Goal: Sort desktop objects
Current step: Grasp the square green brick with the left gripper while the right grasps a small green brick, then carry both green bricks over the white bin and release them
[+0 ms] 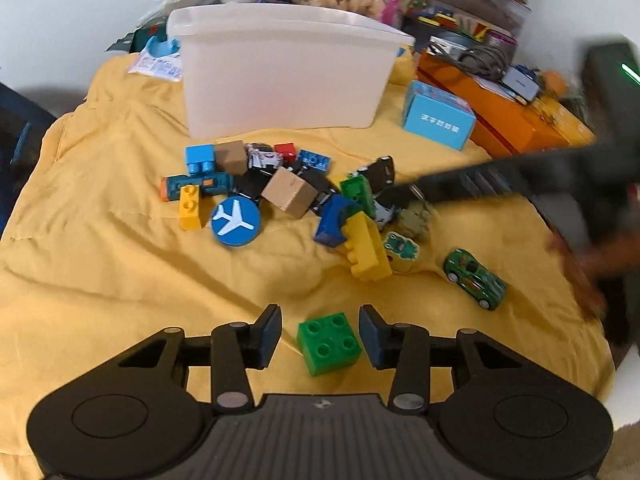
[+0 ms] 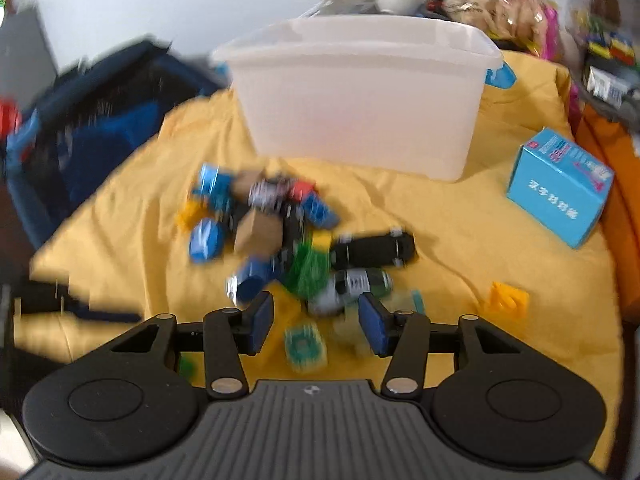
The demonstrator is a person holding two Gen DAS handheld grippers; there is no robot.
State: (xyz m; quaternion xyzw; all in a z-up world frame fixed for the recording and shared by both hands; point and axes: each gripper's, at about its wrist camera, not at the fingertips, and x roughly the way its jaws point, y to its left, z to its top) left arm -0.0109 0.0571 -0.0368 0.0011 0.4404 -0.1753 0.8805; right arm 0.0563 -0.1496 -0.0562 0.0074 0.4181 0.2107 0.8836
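Bin: we see a translucent white tub (image 1: 286,76) upright, upper centre of the frame.
Pile: we see mixed bricks, wooden cubes and toy cars (image 1: 288,190) heaped mid-frame, below the tub.
Green brick: we find a four-stud block (image 1: 329,343) alone, lower centre.
Green car: we find it (image 1: 474,273) apart, at right.

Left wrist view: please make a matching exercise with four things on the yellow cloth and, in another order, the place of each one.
Things:
1. green brick
2. white bin
3. green toy car
4. airplane disc

Places:
A. alone, right of the pile
B. between the left gripper's open fingers
C. behind the pile
D. at the pile's left front, beside a small yellow brick

Pairs: 1-B, 2-C, 3-A, 4-D
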